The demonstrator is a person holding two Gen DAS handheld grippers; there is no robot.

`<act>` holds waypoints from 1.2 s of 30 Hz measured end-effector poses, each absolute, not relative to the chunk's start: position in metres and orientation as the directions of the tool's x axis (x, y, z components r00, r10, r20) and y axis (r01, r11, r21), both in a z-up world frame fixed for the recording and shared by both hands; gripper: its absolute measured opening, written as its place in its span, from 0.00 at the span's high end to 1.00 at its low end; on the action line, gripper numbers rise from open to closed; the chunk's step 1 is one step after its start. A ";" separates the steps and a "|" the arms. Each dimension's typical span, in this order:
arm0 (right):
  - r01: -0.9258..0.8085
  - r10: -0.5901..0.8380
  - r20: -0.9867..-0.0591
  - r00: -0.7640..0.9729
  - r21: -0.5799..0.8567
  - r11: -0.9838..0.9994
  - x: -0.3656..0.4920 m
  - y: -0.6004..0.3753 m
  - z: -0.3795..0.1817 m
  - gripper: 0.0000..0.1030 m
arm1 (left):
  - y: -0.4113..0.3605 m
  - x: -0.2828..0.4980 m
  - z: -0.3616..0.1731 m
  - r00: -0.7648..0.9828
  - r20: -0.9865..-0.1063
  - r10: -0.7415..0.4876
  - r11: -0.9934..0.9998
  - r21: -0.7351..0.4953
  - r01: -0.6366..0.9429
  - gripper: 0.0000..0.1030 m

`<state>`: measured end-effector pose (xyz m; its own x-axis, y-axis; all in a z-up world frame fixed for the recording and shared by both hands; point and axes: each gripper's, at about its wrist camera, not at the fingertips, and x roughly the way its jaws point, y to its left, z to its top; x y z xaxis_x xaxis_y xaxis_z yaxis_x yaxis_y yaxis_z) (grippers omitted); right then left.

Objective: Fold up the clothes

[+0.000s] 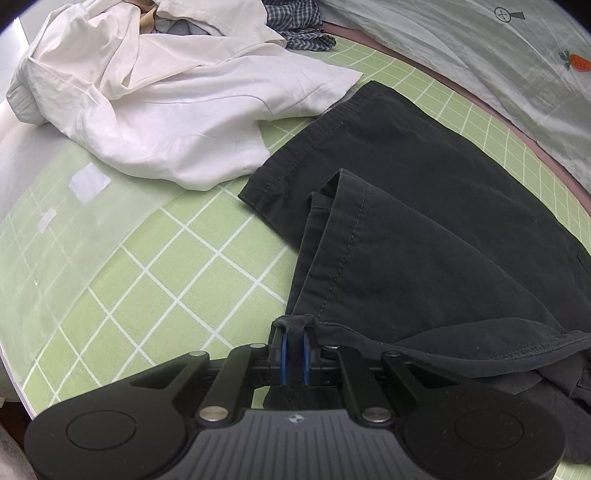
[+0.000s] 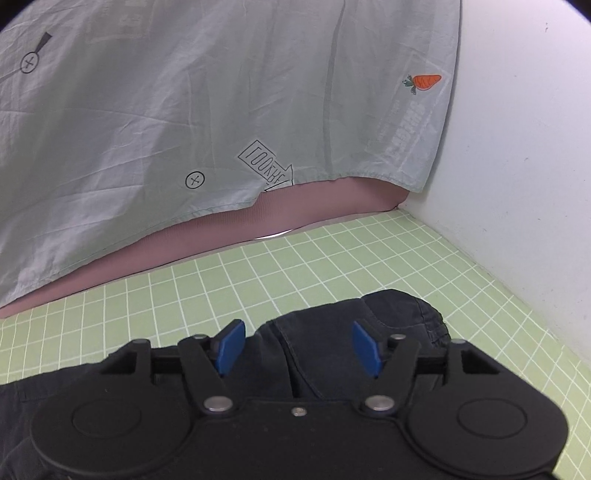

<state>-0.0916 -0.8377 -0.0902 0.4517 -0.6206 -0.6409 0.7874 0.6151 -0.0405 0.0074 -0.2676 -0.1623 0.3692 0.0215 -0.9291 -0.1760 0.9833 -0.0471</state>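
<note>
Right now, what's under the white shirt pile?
The white shirt lies crumpled on the green grid mat. Tan and grey fabric peek from its top folds, with a checked garment beside. Its hem nears the black trousers. Anything deeper is covered.

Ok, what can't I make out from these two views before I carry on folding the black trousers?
- Left wrist view: how much of the black trousers the left tongs pinch; the pads cover the fabric.
- Left wrist view: the trousers' right side, cut off by the edge.
- Left wrist view: garments under the white shirt, mostly hidden.
- Right wrist view: trousers beneath the open right tongs, hidden by the tongs' body.
</note>
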 end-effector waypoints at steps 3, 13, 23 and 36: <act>0.803 -0.609 -0.666 0.430 -0.025 0.595 -0.076 -0.852 -0.100 0.33 | -0.272 0.016 -0.165 0.353 -0.935 0.036 0.985 -0.027 -0.172 0.90; 0.841 -0.530 -0.807 0.261 -0.080 0.535 -0.059 -0.883 -0.142 0.25 | -0.280 0.025 -0.166 0.344 -0.937 0.065 0.988 0.011 -0.155 0.90; 0.796 -0.555 -0.725 0.408 -0.014 0.605 -0.129 -0.841 -0.106 0.90 | -0.268 0.012 -0.149 0.412 -0.910 0.042 0.986 -0.030 -0.166 0.90; 0.829 -0.657 -0.723 0.214 -0.221 0.513 -0.298 -0.760 -0.106 0.93 | -0.188 -0.037 -0.125 0.479 -0.877 0.036 0.976 -0.072 -0.206 0.91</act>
